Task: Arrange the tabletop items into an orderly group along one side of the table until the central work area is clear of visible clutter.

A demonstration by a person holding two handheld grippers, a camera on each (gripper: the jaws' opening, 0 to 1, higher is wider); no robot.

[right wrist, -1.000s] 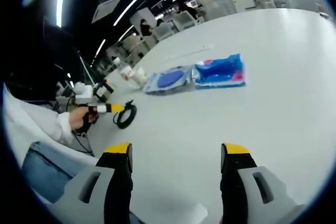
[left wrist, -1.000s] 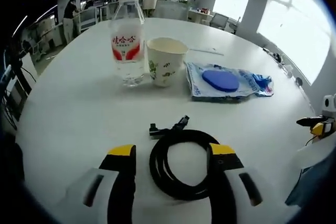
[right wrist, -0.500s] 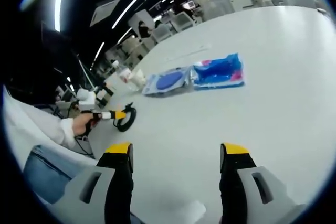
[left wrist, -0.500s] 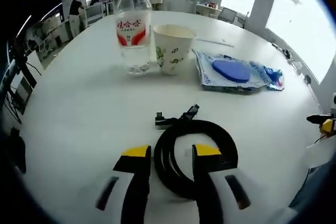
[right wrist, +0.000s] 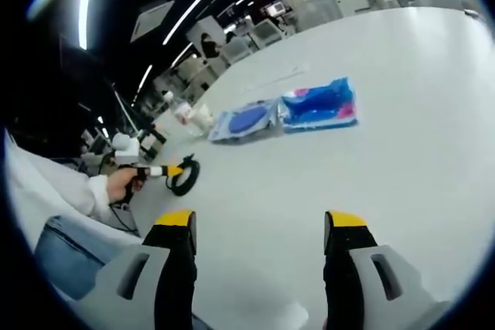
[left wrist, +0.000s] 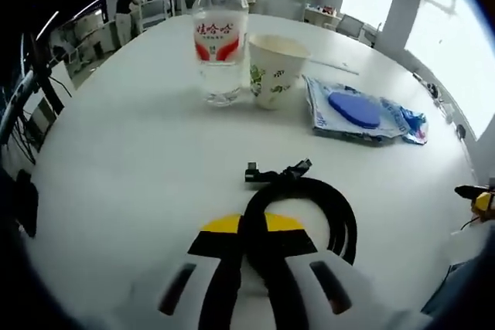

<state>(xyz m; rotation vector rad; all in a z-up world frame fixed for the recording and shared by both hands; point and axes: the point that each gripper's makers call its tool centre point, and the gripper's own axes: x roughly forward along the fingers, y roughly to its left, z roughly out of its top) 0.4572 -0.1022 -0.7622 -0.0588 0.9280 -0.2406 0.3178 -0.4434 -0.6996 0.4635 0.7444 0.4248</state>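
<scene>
Left claw [left wrist: 251,226] grips the near arc of the cable [left wrist: 303,208] at lower centre; bottle [left wrist: 220,36] and cup [left wrist: 277,70] stand beyond, upper frame. Right claw [right wrist: 261,226] gapes empty.

Two black jaws with yellow tips and pale grey bases, each with a dark oval slot, are seen on the left gripper [left wrist: 254,226]. The same build is shown by the right gripper [right wrist: 261,222]: black jaws, yellow caps, light grey moulded shoulders with dark slots. In the right gripper view, a white long sleeve [right wrist: 54,183] with a ribbed cuff is worn on the arm, and blue denim jeans [right wrist: 66,256] are worn below it. A white body with a black-and-yellow front is seen on the far handheld unit.
</scene>
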